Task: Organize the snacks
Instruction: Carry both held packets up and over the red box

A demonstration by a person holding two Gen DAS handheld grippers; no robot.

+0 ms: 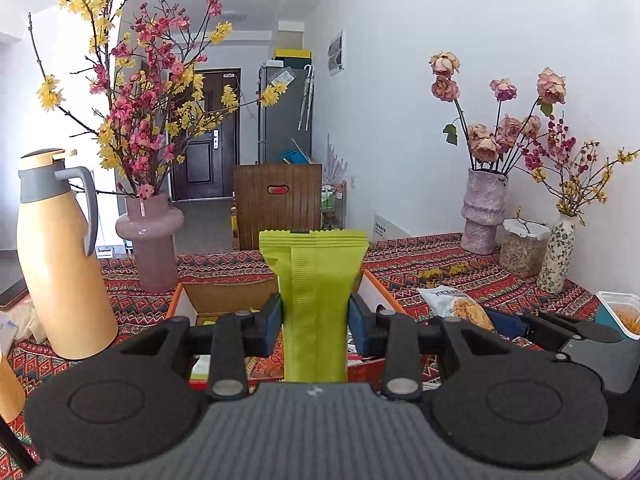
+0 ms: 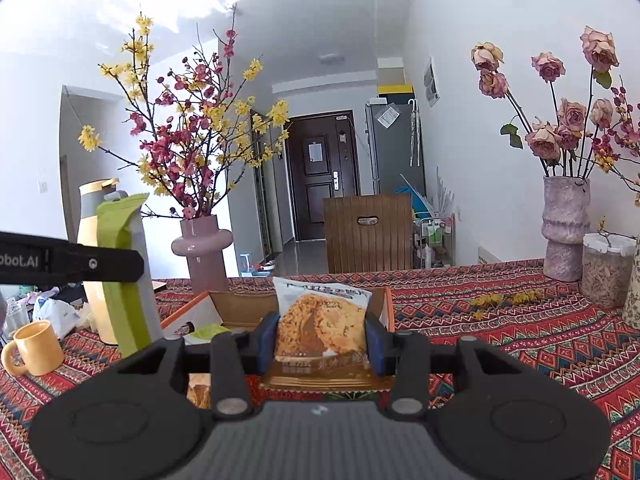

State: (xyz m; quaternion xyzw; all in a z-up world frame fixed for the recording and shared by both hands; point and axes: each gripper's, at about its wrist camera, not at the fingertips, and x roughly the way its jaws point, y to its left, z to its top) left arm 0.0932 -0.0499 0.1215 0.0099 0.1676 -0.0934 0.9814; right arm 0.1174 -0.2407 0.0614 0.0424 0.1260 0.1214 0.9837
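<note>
Matte black tongs with blue pads

Left tongs (image 1: pixel 315 322) and right tongs (image 2: pixel 320 344): ribbed grey housing behind, round black discs either side, silver pivot screws on the linkage bars.

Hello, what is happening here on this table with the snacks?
A person is sorting snacks with two hand-held claws. The left claw is shut on a green snack bar and holds it upright above an open cardboard box. The right claw grips a cookie packet, also over the box. Both snacks are in the air, not yet put down. Vases of flowers and a yellow thermos jug stand around on the patterned tablecloth.
</note>
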